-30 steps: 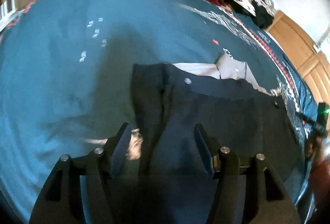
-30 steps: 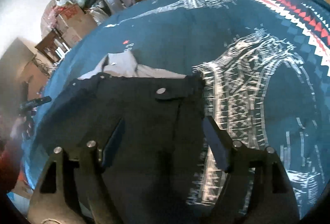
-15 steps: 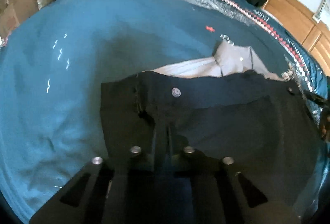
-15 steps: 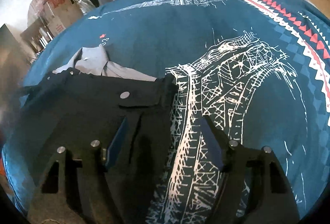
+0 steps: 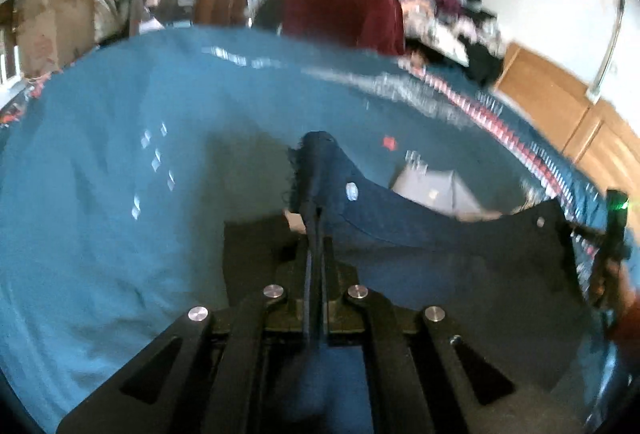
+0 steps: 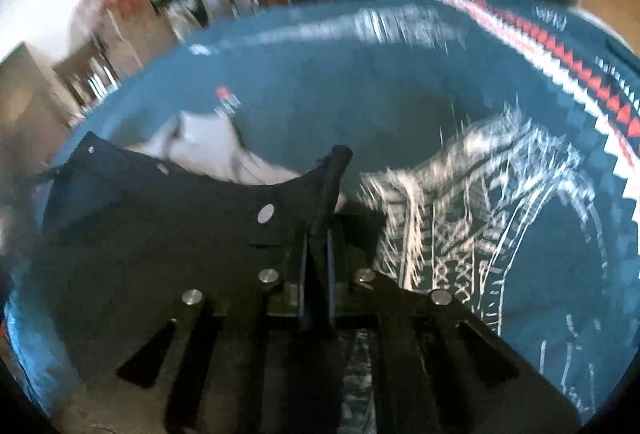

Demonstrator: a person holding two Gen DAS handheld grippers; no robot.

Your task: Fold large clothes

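Observation:
Dark navy trousers (image 5: pixel 460 274) with silver buttons lie on a teal bedspread (image 5: pixel 100 194). My left gripper (image 5: pixel 316 230) is shut on the trousers' left waistband corner and holds it lifted off the bed. My right gripper (image 6: pixel 318 234) is shut on the right waistband corner of the trousers (image 6: pixel 160 242), also lifted. The waistband sags between the two grippers. A light grey shirt (image 5: pixel 436 186) lies flat on the bed behind the trousers; it also shows in the right wrist view (image 6: pixel 208 146).
The bedspread (image 6: pixel 500 214) has a white tower print and a red-white zigzag border (image 6: pixel 580 74). A dark red garment (image 5: pixel 344 10) and a clothes pile (image 5: pixel 448 18) sit beyond the far edge. Wooden cabinets (image 5: pixel 560 106) stand at the right, boxes (image 5: pixel 60 6) at the left.
Both grippers have closed on the waistband corners and lifted them off the bed. The right gripper was open half a second ago; the left was shut by then.

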